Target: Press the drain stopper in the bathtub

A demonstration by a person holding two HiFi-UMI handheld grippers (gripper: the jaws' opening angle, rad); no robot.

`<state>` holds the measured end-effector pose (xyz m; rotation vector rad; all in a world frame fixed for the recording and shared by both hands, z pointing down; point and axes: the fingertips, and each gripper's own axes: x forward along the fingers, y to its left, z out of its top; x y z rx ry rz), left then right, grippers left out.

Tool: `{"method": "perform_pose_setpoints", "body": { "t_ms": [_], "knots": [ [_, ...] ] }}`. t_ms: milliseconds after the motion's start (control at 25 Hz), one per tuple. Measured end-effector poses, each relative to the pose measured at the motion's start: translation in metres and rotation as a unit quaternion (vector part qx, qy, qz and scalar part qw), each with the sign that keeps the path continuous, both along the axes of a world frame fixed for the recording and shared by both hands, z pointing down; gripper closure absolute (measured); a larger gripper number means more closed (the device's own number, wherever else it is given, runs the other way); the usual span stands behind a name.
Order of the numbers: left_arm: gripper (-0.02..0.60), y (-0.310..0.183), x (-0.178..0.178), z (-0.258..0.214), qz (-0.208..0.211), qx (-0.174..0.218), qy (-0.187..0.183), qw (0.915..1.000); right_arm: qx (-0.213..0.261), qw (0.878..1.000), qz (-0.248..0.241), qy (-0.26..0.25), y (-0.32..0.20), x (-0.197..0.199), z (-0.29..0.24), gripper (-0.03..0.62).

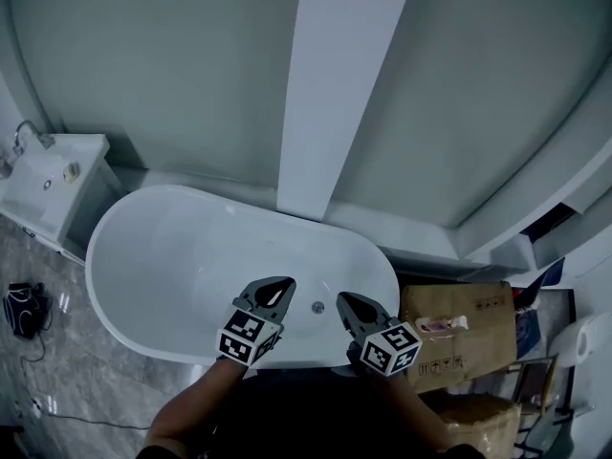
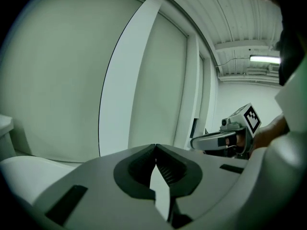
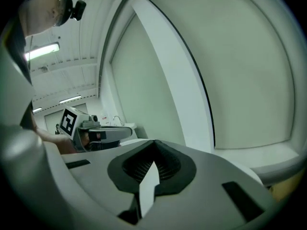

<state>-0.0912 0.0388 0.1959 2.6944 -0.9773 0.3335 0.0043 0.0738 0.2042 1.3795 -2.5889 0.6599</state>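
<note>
From my remote station, I hold both grippers over the near rim of the white oval bathtub (image 1: 143, 247). The drain stopper (image 1: 317, 306), a small round metal disc, sits on the tub floor close to the near wall. In the head view it shows in the gap between the two grippers' tips, and neither tip touches it.

The left gripper (image 1: 289, 282) points to the far right. Its own view shows the fingers pressed together at the tips with nothing pinched between them; only pale background shows through the slot behind the tips. The right gripper (image 1: 340, 298) points to the far left. Its fingers are likewise pressed tip to tip and hold nothing. Each gripper shows in the other's view, marker cube facing out.

A broad white pillar (image 1: 330, 84) rises behind the tub against a pale green wall. A white washbasin (image 1: 43, 175) with a faucet (image 1: 29, 134) stands to the far left. A cardboard box (image 1: 473, 328) sits just right of the tub, and a roll of paper (image 1: 585, 338) is at the right edge. A small black object (image 1: 19, 306) with a cable lies on the grey floor at left.
</note>
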Motion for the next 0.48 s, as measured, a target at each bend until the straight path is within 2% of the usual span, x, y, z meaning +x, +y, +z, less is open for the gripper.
{"method": "perform_pose_setpoints", "body": {
  "t_ms": [280, 480],
  "knots": [
    [0.565, -0.019, 0.020, -0.055, -0.032, 0.025, 0.011, 0.9991, 0.091, 0.996, -0.019, -0.006, -0.022, 0.039, -0.077, 0.582],
    [0.565, -0.028, 0.019, -0.083, -0.070, 0.053, 0.010, 0.9961, 0.127, 0.991, -0.031, -0.024, -0.022, 0.056, -0.111, 0.582]
  ]
}}
